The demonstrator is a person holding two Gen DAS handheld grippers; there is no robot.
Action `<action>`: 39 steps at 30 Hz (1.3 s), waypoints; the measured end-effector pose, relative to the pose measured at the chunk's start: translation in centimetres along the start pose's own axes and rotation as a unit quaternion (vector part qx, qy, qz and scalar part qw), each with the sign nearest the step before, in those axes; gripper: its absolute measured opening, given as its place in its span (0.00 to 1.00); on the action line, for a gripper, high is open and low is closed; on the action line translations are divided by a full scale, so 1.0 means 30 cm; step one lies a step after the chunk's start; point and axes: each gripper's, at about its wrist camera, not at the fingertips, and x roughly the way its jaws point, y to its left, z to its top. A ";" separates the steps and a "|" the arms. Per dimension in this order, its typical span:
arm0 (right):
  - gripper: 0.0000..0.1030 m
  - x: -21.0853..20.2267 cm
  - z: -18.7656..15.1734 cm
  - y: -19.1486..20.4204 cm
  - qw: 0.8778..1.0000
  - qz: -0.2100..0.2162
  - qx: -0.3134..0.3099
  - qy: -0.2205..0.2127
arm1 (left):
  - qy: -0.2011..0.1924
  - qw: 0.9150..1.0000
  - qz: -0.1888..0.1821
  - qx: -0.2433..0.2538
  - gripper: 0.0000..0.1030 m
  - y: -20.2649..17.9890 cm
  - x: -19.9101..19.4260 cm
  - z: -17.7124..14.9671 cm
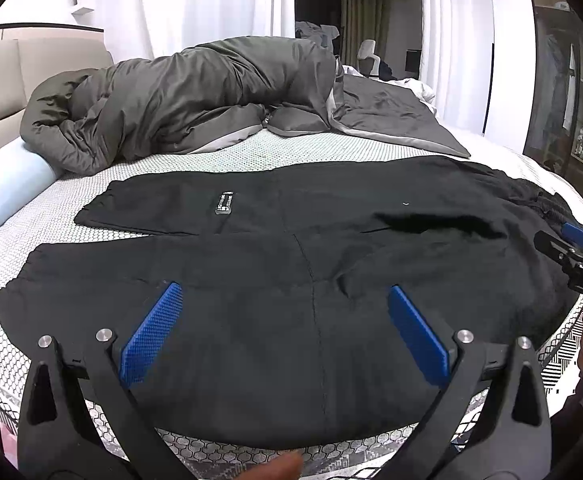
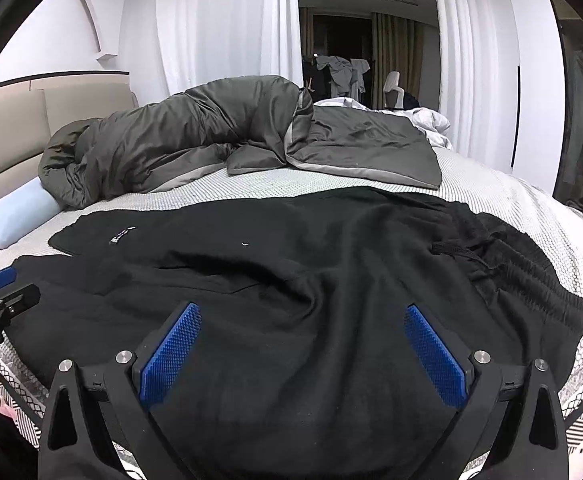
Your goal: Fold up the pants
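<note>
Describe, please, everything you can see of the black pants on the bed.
The black pants lie spread flat on the patterned mattress, soft matte fabric, slightly rumpled. The ribbed waistband with drawstring lies to the right, both legs running left; the far leg carries a small label. Nothing grips them.

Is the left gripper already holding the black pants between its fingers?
No, the left gripper is open above the black pants, its blue pads spread wide with no cloth pinched.

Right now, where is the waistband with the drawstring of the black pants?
In the right wrist view, the waistband lies at the right end of the black pants, near the right edge of the mattress, beyond the open right claw.
</note>
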 end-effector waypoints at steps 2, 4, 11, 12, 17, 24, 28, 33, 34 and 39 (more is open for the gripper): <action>1.00 0.006 0.002 -0.001 1.000 -0.005 0.001 0.008 | -0.002 1.000 0.001 0.002 0.99 -0.004 -0.004 0.002; 1.00 0.002 0.004 -0.007 1.000 -0.002 0.007 0.013 | -0.002 1.000 0.002 0.003 0.99 0.000 -0.007 0.002; 1.00 -0.058 0.018 -0.080 1.000 -0.013 0.014 0.013 | 0.005 1.000 0.017 0.006 0.99 0.039 -0.035 -0.003; 1.00 -0.070 0.023 -0.098 1.000 -0.017 0.016 0.010 | 0.005 1.000 0.019 0.004 0.99 0.048 -0.041 -0.005; 1.00 -0.107 0.041 -0.174 0.999 -0.042 0.011 0.014 | 0.008 0.999 0.035 -0.021 0.99 0.145 -0.089 -0.005; 1.00 -0.138 0.070 -0.318 0.998 -0.060 0.023 0.027 | 0.019 0.994 0.059 -0.090 0.99 0.327 -0.102 0.020; 1.00 -0.136 0.071 -0.446 0.997 -0.060 0.034 0.029 | 0.032 0.990 0.079 -0.112 0.99 0.425 -0.094 0.010; 1.00 -0.128 0.027 -0.641 0.991 -0.062 0.102 0.056 | 0.052 0.984 0.101 -0.138 0.99 0.508 -0.051 -0.033; 1.00 -0.127 0.013 -0.684 0.989 -0.065 0.116 0.062 | 0.056 0.983 0.104 -0.142 0.99 0.520 -0.043 -0.042; 0.99 -0.085 -0.052 -0.813 0.979 -0.083 0.156 0.099 | 0.061 0.980 0.113 -0.149 0.99 0.543 -0.002 -0.044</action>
